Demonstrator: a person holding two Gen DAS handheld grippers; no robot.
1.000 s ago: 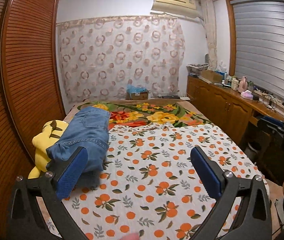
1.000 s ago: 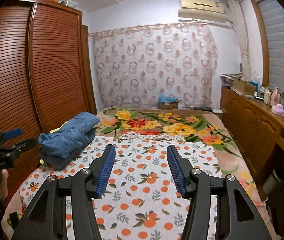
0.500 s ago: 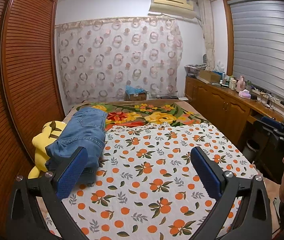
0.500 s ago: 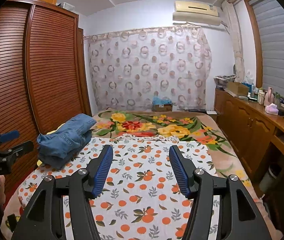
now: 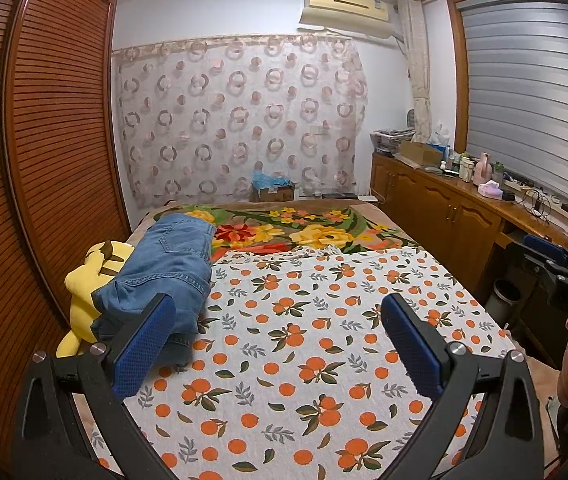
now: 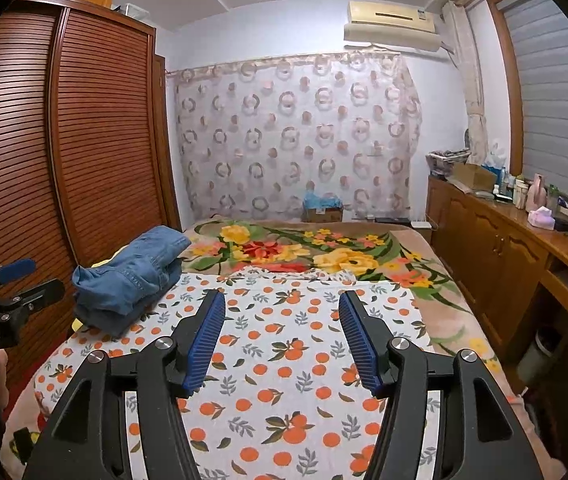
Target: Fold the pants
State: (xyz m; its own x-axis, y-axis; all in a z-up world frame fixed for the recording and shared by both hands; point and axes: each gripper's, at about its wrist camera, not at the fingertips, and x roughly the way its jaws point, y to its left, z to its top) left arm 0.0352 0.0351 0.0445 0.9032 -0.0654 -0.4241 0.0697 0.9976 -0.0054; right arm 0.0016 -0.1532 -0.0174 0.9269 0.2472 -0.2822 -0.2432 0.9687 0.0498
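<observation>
Folded blue jeans [image 5: 168, 268] lie in a stack at the left side of the bed, partly on a yellow plush toy [image 5: 88, 280]; the right wrist view shows the jeans [image 6: 132, 276] too. My left gripper [image 5: 276, 320] hangs open above the orange-print sheet [image 5: 303, 340], its left finger just in front of the jeans, nothing between the pads. Over the middle of the sheet [image 6: 284, 360], my right gripper [image 6: 282, 320] is open and empty as well, to the right of the jeans. Each gripper appears at the edge of the other's view, held in a hand.
A floral blanket [image 5: 303, 232] covers the far half of the bed. A slatted wooden wardrobe [image 5: 52, 140] runs along the left. A wooden cabinet [image 6: 503, 240] with clutter on top lines the right wall. A cardboard box [image 5: 274, 190] stands by the curtain.
Both views have drawn back slightly from the bed and tilted up a little. The right jaws have widened slightly. The jeans lie unmoved.
</observation>
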